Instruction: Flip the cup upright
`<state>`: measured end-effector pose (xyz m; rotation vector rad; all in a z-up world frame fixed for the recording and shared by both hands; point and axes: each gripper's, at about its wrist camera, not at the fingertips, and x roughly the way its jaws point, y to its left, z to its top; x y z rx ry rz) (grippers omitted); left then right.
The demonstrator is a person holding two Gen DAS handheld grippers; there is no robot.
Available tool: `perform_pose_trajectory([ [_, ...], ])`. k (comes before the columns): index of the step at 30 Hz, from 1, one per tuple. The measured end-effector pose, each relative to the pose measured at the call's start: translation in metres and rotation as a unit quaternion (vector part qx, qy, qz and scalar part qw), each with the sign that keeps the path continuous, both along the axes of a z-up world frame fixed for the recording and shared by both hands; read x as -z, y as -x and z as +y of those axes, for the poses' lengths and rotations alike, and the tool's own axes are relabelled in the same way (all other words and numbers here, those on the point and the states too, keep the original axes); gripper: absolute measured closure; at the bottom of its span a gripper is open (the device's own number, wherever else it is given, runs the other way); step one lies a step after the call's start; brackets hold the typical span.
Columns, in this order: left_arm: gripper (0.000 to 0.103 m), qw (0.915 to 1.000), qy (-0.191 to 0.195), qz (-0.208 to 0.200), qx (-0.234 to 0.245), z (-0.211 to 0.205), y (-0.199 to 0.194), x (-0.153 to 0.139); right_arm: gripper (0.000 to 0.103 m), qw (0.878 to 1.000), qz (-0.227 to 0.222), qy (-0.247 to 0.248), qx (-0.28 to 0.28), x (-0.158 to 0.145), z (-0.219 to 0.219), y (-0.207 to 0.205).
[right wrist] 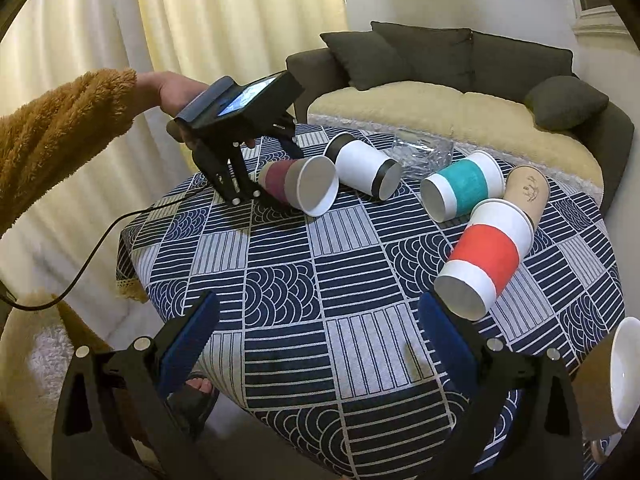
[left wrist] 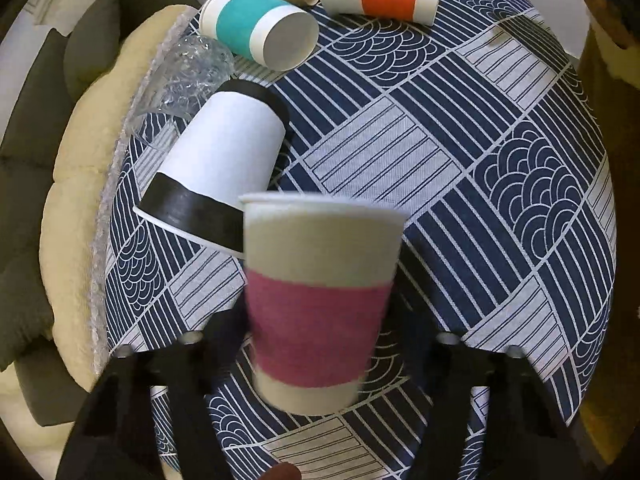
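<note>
A paper cup with a maroon band [left wrist: 316, 312] lies on its side on the patterned tablecloth [left wrist: 460, 168]; the right wrist view shows it [right wrist: 298, 188] with its mouth toward that camera. My left gripper [left wrist: 316, 344] is open, its black fingers [left wrist: 188, 364] on either side of the cup's lower half without closing on it. It also shows in the right wrist view [right wrist: 256, 184], held by a hand in a fuzzy sleeve. My right gripper [right wrist: 316, 332] is open and empty above the table's near side, its blue pads [right wrist: 188, 344] wide apart.
More cups lie on their sides: black-banded [left wrist: 216, 172], teal-banded [left wrist: 256, 28], red-banded [right wrist: 486, 258] and brown kraft [right wrist: 526, 192]. Crumpled clear plastic [right wrist: 424, 152] lies at the far edge. A sofa [right wrist: 460, 108] stands behind the table. A white cup [right wrist: 626, 372] shows at far right.
</note>
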<state>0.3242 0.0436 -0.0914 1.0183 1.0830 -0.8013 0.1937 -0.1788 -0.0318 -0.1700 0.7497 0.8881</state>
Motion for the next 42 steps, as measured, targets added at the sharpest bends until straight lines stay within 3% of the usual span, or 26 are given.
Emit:
perform_pose_trajectory([
  [5,0.042,0.9999,0.009,0.003,-0.009,-0.002,0.0,-0.004,0.005,1.0,-0.004,0.001,-0.001,-0.001,0.001,0.001],
  [12,0.043,0.9968,0.055,0.019,-0.055,-0.009,0.024,-0.023,0.005,1.0,-0.012,-0.018,-0.003,-0.013,-0.005,0.005],
  [15,0.042,0.9884,0.092,0.031,-0.117,-0.014,0.036,-0.033,0.005,0.999,-0.022,-0.031,0.001,-0.02,-0.011,0.009],
  [16,0.042,0.9818,0.118,0.04,-0.144,-0.014,0.037,-0.037,0.005,0.999,-0.023,-0.035,0.002,-0.023,-0.012,0.011],
  [19,0.042,0.9523,0.193,0.043,-0.233,-0.019,0.053,-0.057,0.005,0.999,-0.021,-0.05,0.004,-0.029,-0.018,0.015],
  [21,0.042,0.924,0.224,0.045,-0.306,-0.023,0.059,-0.067,0.005,0.998,-0.017,-0.061,0.004,-0.034,-0.023,0.018],
  [22,0.042,0.9091,0.232,0.048,-0.343,-0.023,0.059,-0.068,0.005,0.998,-0.016,-0.066,0.003,-0.035,-0.026,0.019],
  [23,0.042,0.8886,0.241,0.051,-0.387,-0.025,0.063,-0.07,0.005,0.997,-0.016,-0.072,0.004,-0.038,-0.028,0.021],
  [24,0.042,0.8757,0.249,0.054,-0.41,-0.026,0.064,-0.071,0.005,0.997,-0.016,-0.075,0.003,-0.04,-0.03,0.023],
  [27,0.042,0.8258,0.305,0.067,-0.47,-0.032,0.077,-0.078,0.005,0.998,-0.018,-0.062,-0.001,-0.04,-0.03,0.028],
  [28,0.042,0.8155,0.308,0.068,-0.485,-0.034,0.078,-0.077,0.005,0.998,-0.025,-0.055,0.001,-0.04,-0.031,0.03],
  [29,0.042,0.7932,0.318,0.078,-0.513,-0.036,0.082,-0.073,0.005,0.998,-0.026,-0.051,0.0,-0.04,-0.032,0.032],
  [32,0.042,0.746,0.326,0.103,-0.571,-0.04,0.086,-0.059,0.005,0.999,-0.006,-0.044,0.01,-0.035,-0.037,0.028],
  [36,0.042,0.7235,0.312,0.095,-0.608,-0.048,0.093,-0.042,0.005,0.999,0.029,-0.026,0.004,-0.022,-0.037,0.022],
  [40,0.042,0.6837,0.323,0.106,-0.646,-0.05,0.1,-0.029,0.005,1.0,0.026,-0.007,0.001,-0.016,-0.035,0.024],
  [41,0.042,0.6754,0.325,0.113,-0.652,-0.053,0.101,-0.026,0.005,1.0,0.028,-0.006,0.0,-0.015,-0.035,0.024],
  [42,0.042,0.6728,0.325,0.115,-0.655,-0.056,0.1,-0.024,0.005,1.0,0.03,-0.001,0.001,-0.013,-0.034,0.023],
])
